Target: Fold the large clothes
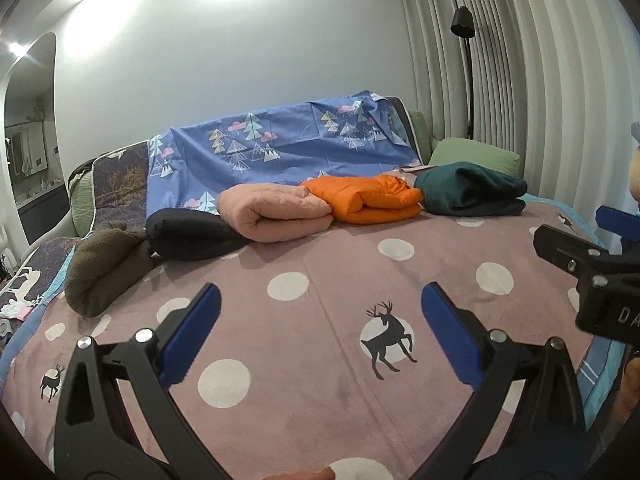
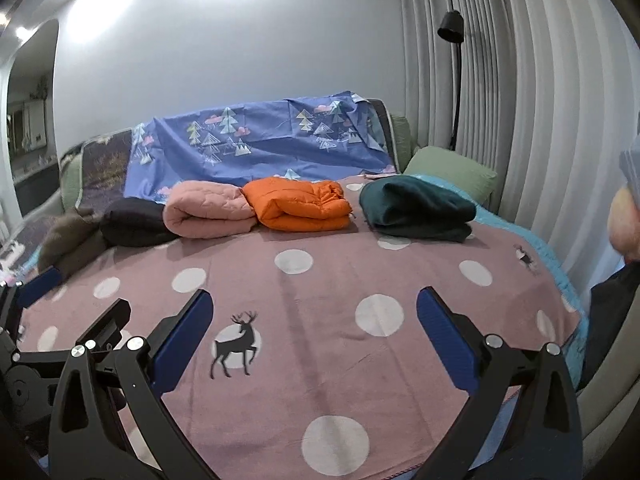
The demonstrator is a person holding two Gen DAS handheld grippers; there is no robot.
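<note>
Above the dotted pink blanket [image 1: 320, 420], left gripper [image 1: 320, 332] and right gripper [image 2: 314, 330] (both spread wide, empty-handed).

White letters "DA", cut off, on the black right gripper [image 1: 612, 280] body

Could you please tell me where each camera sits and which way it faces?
Left wrist: on the open left gripper, facing across the pink polka-dot blanket; the right gripper shows at right.
Right wrist: on the open right gripper, facing likewise; the left gripper shows at left.
Shared: the folded orange puffer jacket at the back.
</note>
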